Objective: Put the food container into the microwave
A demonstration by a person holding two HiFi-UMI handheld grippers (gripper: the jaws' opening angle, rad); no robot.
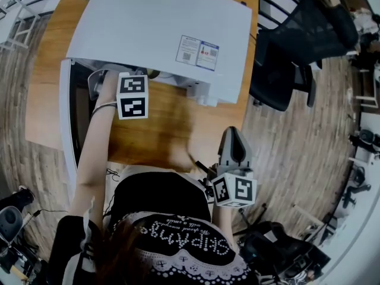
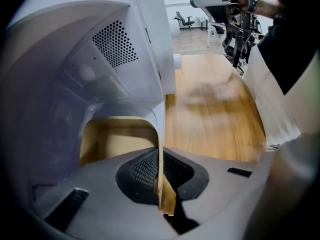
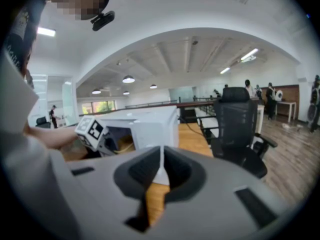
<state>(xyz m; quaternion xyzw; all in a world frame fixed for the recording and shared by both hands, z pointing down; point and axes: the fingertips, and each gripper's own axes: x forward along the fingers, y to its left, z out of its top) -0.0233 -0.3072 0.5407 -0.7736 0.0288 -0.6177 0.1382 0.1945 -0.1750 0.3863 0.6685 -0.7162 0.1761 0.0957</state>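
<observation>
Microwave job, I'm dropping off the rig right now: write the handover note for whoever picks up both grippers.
Left gripper: fingers shut, nothing between them, pointing steeply down at the open front of the microwave.
Right gripper: fingers shut, empty, by the person's body at the near edge of the table.
Door: swung open to the left.
Food container: not clearly visible in any view. It is not on the bare tabletop, so it may be inside, but that is unconfirmed.
Left to do: confirm the container is in, pull the left gripper clear, probably close the door.
</observation>
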